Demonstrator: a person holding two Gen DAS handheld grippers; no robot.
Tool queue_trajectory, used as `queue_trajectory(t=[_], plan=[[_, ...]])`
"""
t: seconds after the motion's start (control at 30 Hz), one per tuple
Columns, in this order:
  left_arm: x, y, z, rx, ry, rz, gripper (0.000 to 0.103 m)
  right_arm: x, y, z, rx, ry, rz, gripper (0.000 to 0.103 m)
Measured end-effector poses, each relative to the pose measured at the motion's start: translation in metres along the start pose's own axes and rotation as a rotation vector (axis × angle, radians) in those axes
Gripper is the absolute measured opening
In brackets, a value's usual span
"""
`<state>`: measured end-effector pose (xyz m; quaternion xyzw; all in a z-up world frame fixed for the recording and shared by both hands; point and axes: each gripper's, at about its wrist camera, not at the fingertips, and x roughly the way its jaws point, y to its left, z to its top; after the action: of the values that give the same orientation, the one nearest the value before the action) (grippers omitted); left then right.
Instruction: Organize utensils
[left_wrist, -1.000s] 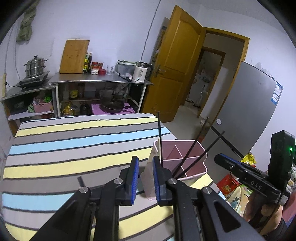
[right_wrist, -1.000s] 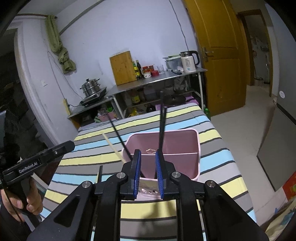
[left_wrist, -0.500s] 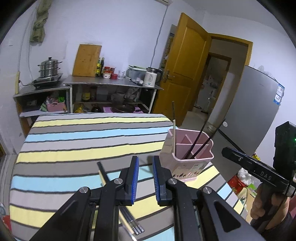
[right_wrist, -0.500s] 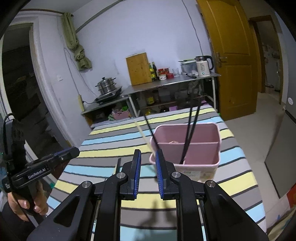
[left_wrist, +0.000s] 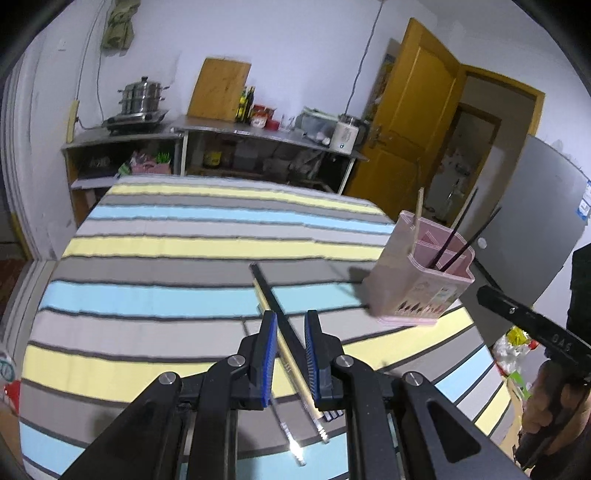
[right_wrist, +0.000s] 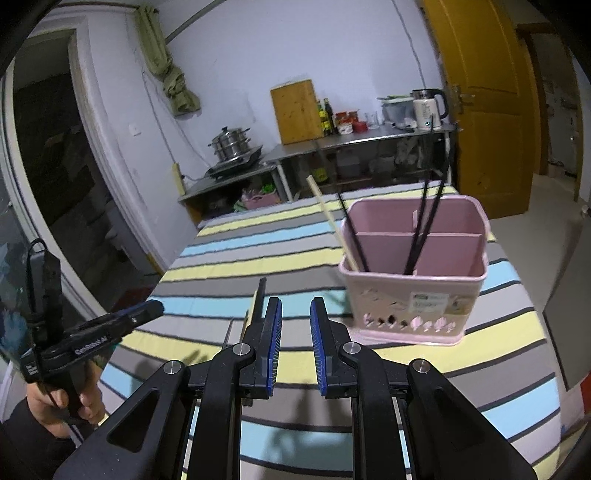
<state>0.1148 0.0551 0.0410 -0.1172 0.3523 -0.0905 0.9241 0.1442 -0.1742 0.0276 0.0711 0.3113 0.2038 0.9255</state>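
A pink utensil holder (right_wrist: 413, 291) stands on the striped cloth (left_wrist: 177, 266) that covers the counter, over on the right side. Thin walls split the holder into parts. In the near left part lean one pale wooden chopstick (right_wrist: 330, 218) and one black chopstick (right_wrist: 351, 232). Two more black chopsticks (right_wrist: 428, 225) lean in the part just right of it. The far parts look empty.

More chopsticks (left_wrist: 284, 332), black and pale ones side by side, lie flat on the cloth to the left of the holder, well apart from it.

The left gripper (left_wrist: 290, 350) hangs over these loose chopsticks. Its blue fingers (left_wrist: 268, 354) stand a little apart and hold nothing. The right gripper (right_wrist: 295, 339) hangs near the holder, its fingers (right_wrist: 317, 343) a little apart too, with nothing between them.
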Motion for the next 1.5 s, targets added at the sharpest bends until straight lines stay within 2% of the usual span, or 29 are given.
queue_trajectory(t=[0.3,0.67,0.8,0.87,1.0,1.3,1.5], plan=[[0.057,0.018,-0.021,-0.027,0.131,0.055,0.014,0.025,0.009,-0.012,-0.014,0.071,0.027,0.016],[0.118,0.023,-0.03,-0.029,0.233,0.104,0.014,0.056,0.009,-0.022,-0.018,0.143,0.043,0.016],[0.118,0.021,-0.028,0.013,0.204,0.129,0.014,0.062,0.01,-0.023,-0.022,0.156,0.045,0.016],[0.119,0.02,-0.028,0.042,0.202,0.152,0.009,0.066,0.011,-0.024,-0.024,0.163,0.045,0.016],[0.114,0.031,-0.028,0.045,0.201,0.163,0.007,0.076,0.016,-0.023,-0.034,0.18,0.055,0.016],[0.091,0.079,-0.03,-0.014,0.188,0.226,0.006,0.121,0.043,-0.026,-0.07,0.242,0.116,0.016],[0.083,0.094,-0.033,-0.048,0.184,0.208,0.006,0.163,0.067,-0.031,-0.119,0.305,0.143,0.016]])
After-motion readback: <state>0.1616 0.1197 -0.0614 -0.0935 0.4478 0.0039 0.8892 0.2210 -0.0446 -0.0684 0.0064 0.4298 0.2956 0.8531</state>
